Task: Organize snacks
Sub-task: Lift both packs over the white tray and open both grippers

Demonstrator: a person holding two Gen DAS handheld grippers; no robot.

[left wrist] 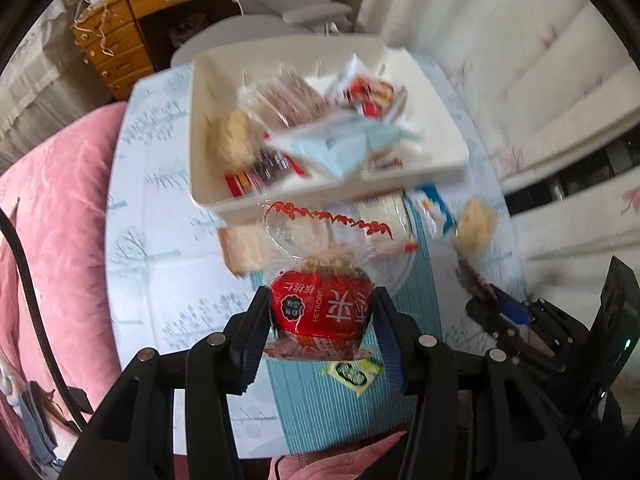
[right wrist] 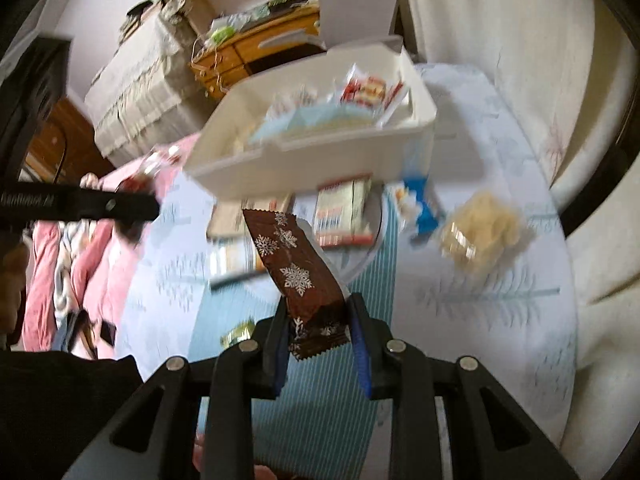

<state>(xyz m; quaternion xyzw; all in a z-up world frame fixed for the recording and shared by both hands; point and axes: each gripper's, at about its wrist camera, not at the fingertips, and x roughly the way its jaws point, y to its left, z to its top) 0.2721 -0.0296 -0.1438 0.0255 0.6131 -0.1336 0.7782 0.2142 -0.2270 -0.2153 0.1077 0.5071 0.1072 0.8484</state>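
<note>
My left gripper (left wrist: 322,312) is shut on a red snack packet (left wrist: 320,312) with a clear top, held above the table in front of the white bin (left wrist: 212,200). The bin holds several snack packets. My right gripper (right wrist: 318,320) is shut on a brown snowflake-print packet (right wrist: 294,268), held above the table short of the bin (right wrist: 304,172). The right gripper also shows at the right edge of the left wrist view (left wrist: 508,320). Loose snacks lie by the bin: a pale crispy packet (right wrist: 480,236), a blue-white packet (right wrist: 420,208), a boxed snack (right wrist: 344,212).
A round table with a pale tree-print cloth (left wrist: 160,240) and a blue striped mat (left wrist: 340,412) carries everything. A small yellow sachet (left wrist: 354,374) lies on the mat. Pink bedding (left wrist: 52,220) is at the left, a wooden desk (left wrist: 120,28) behind, a white sofa (left wrist: 540,80) at the right.
</note>
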